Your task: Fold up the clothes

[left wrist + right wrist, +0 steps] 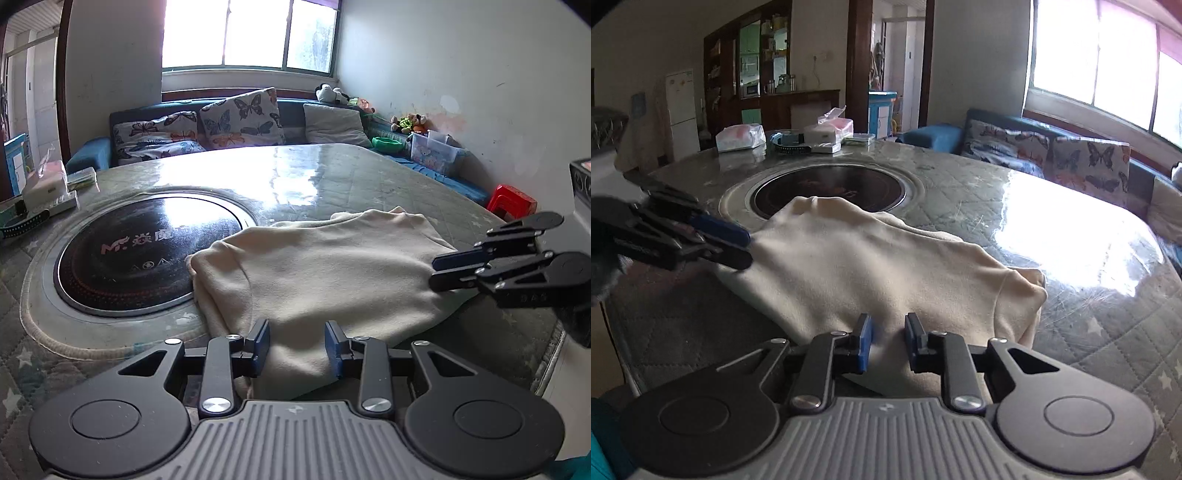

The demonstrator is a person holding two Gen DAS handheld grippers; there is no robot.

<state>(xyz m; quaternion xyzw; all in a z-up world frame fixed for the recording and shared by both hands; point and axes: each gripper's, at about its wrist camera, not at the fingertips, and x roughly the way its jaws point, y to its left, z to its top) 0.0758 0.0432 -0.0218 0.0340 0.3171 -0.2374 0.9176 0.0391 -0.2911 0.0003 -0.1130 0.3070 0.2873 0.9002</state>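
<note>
Garment: cream top (325, 273) on bench (332, 173), part folded, sleeves tucked.
Left gripper (297, 349): fingers parted, released.
Right gripper (888, 343): likewise, over the hem at 6 o'clock.
Left: final folds.

Right wrist view: you're over the near edge of a cream garment (871, 258), folded on the table (1089, 325).

Your right gripper (888, 341) sits low at the hem, blue pads (865, 343) apart with cloth between them; whether they pinch it can't be told. Left gripper (744, 249) comes in from the left, its tips at the garment's left edge. The far fold overlaps the round black cooktop (831, 188). Bags and boxes (827, 133) sit at the table's far side.
</note>
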